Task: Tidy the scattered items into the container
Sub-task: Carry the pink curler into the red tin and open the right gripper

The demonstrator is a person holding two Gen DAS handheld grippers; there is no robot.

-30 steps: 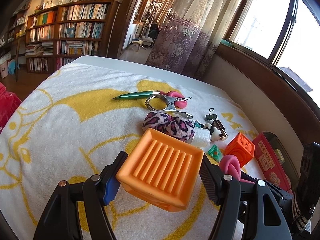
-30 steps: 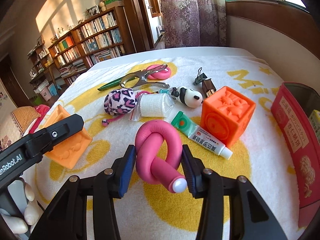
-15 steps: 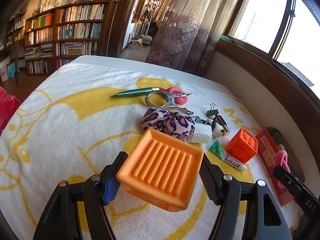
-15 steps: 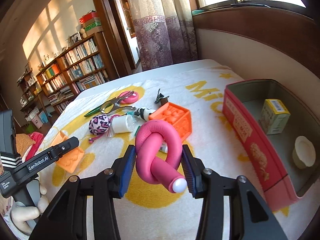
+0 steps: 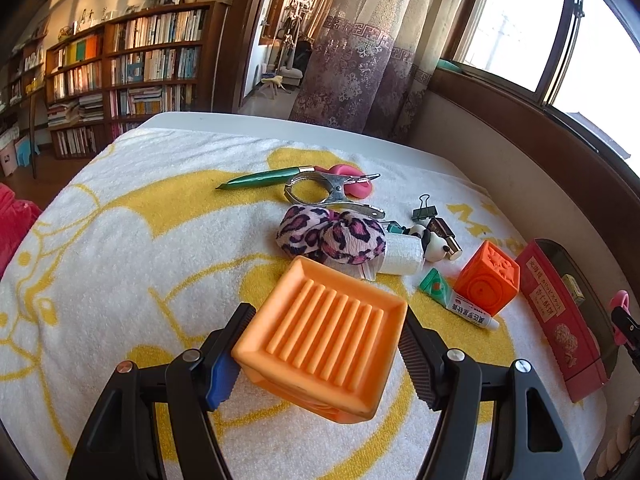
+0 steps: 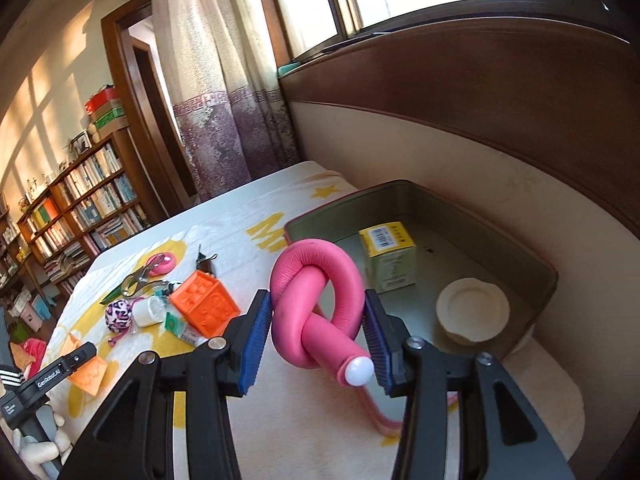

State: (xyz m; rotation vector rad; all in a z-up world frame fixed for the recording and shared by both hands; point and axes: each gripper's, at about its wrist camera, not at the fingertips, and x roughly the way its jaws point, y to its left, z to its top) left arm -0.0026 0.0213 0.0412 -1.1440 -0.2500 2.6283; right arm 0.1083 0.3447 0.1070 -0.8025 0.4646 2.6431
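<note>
Fingers [image 5: 418,354] of the left gripper [image 5: 320,344] are clamped on an orange block [image 5: 320,332] at the lower centre of the left view, held above the towel [image 5: 120,260] that covers the surface. Beyond it, in mid-frame, lie a leopard scrunchie [image 5: 330,236], a gauze roll [image 5: 402,260], a panda figure [image 5: 434,246], a tube [image 5: 460,300] and an orange cube [image 5: 488,282]. Farther up are a metal clip [image 5: 324,194] and a green pen [image 5: 260,179].

Fingers [image 6: 256,344] of the right gripper [image 6: 318,340] are clamped on a knotted pink roller [image 6: 316,304] at the centre of the right view, beside the near left rim of the tin [image 6: 548,280]. Inside the tin, at centre right, sit a yellow box [image 6: 390,258] and a white lid [image 6: 472,308], just beside each other.
</note>
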